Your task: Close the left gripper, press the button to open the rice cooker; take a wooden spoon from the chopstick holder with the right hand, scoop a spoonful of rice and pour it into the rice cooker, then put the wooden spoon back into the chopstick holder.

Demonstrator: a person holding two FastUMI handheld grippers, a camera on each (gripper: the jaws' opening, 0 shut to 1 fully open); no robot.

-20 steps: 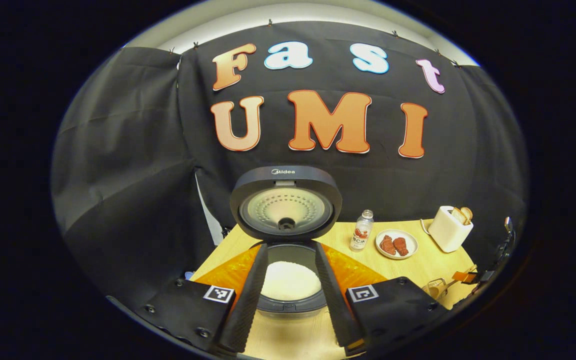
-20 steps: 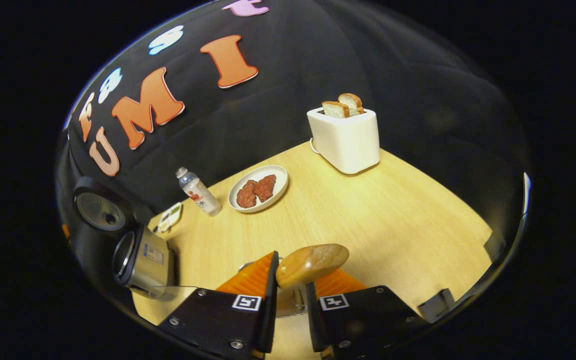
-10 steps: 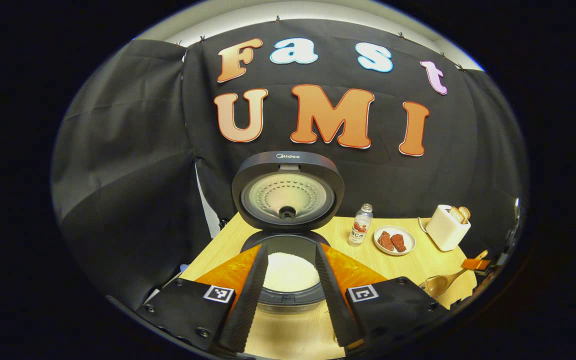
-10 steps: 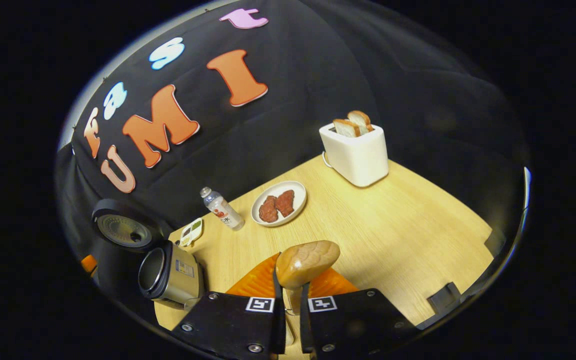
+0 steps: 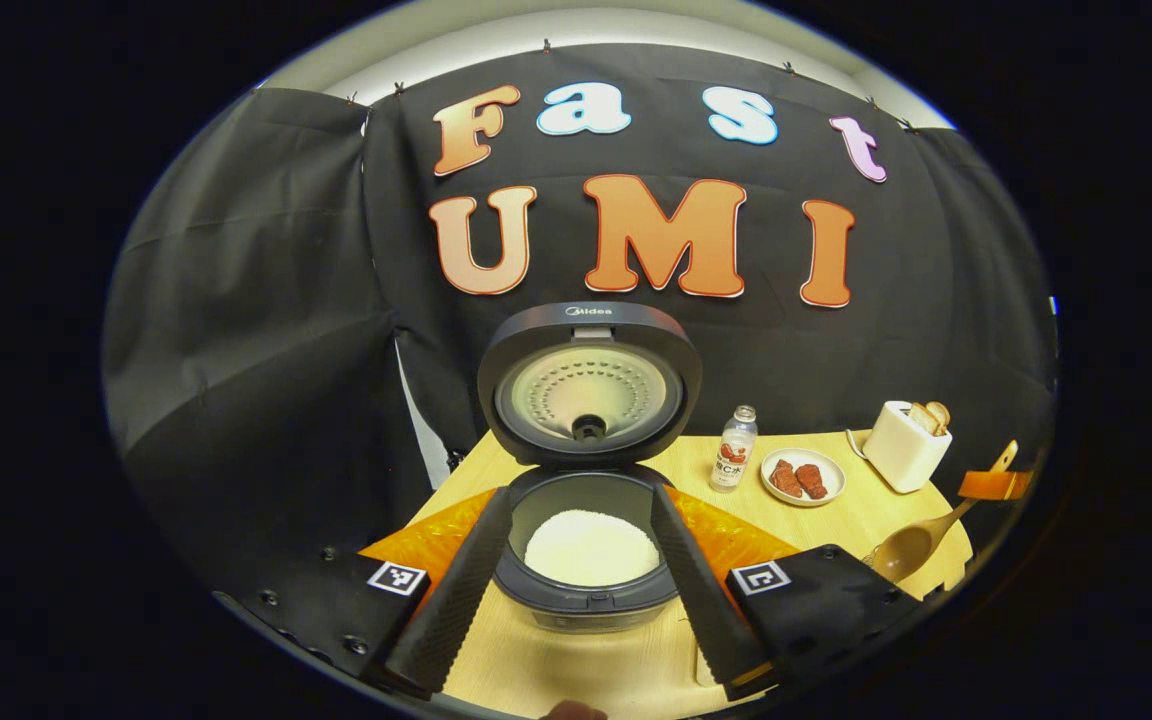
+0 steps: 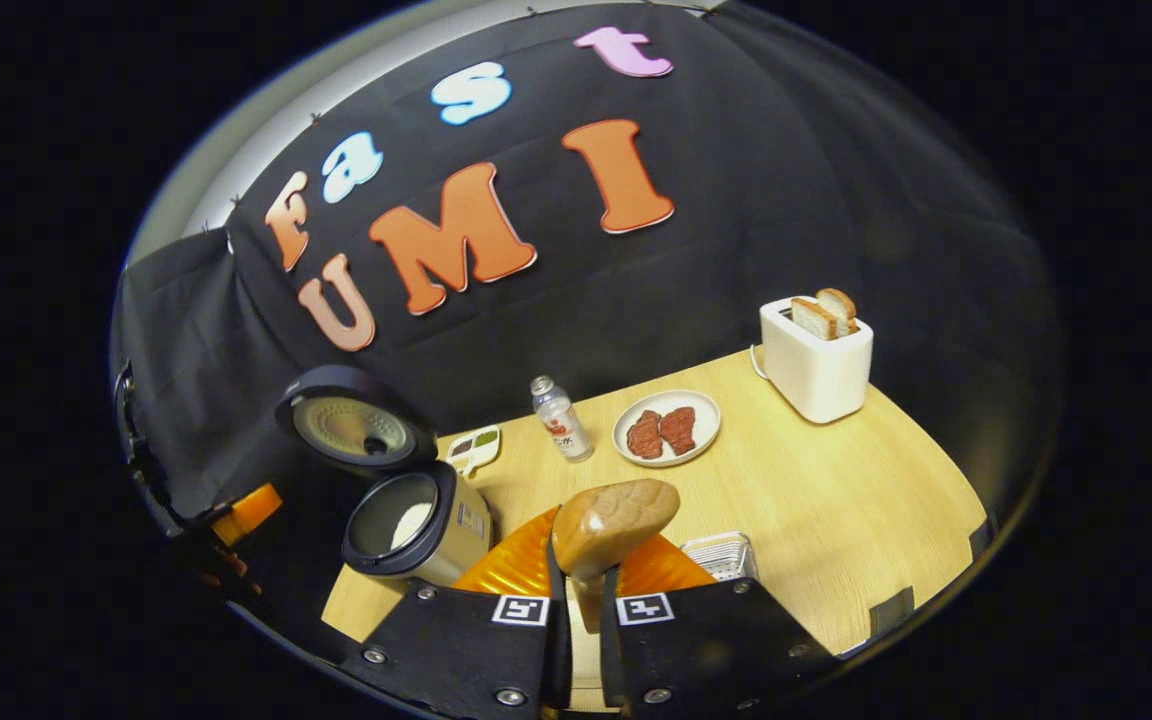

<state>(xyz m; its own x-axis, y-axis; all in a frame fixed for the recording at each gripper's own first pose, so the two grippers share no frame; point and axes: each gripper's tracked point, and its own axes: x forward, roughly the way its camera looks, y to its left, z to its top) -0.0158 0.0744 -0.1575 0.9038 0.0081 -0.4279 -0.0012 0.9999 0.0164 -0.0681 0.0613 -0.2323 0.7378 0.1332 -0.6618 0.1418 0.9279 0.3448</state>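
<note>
The left hand-held gripper (image 5: 576, 590) has its 2 fingers spread wide with nothing between them; they straddle the rice cooker (image 5: 588, 540), which sits dead ahead at 12 o'clock on the desk (image 5: 576, 670). The cooker's lid (image 5: 591, 385) stands upright and open, its perforated inner plate facing the camera, and a mound of white rice (image 5: 591, 548) lies in the inner pot.

In the left gripper view, at about 2 o'clock from the cooker stand a small bottle (image 5: 734, 462), a plate of 2 reddish meat pieces (image 5: 804, 477) and, farther right, a white toaster (image 5: 908, 446) with bread slices in it. At roughly 4 o'clock in that view the wooden spoon (image 5: 911, 545) hangs above the desk's right edge, bowl low and handle slanting up to the right.

The right hand-held gripper (image 6: 584, 600) is nearly closed, both fingers pinching the spoon's handle, so the spoon's bowl (image 6: 614, 518) stands out just past the fingertips, rounded back toward the camera. In the right gripper view the chopstick holder (image 6: 721, 555), a perforated metal container, stands on the desk just right of the spoon. The rice cooker shows at 9 o'clock there, well apart from the spoon. A small sauce dish (image 6: 474, 447) lies between the cooker and the bottle.
</note>
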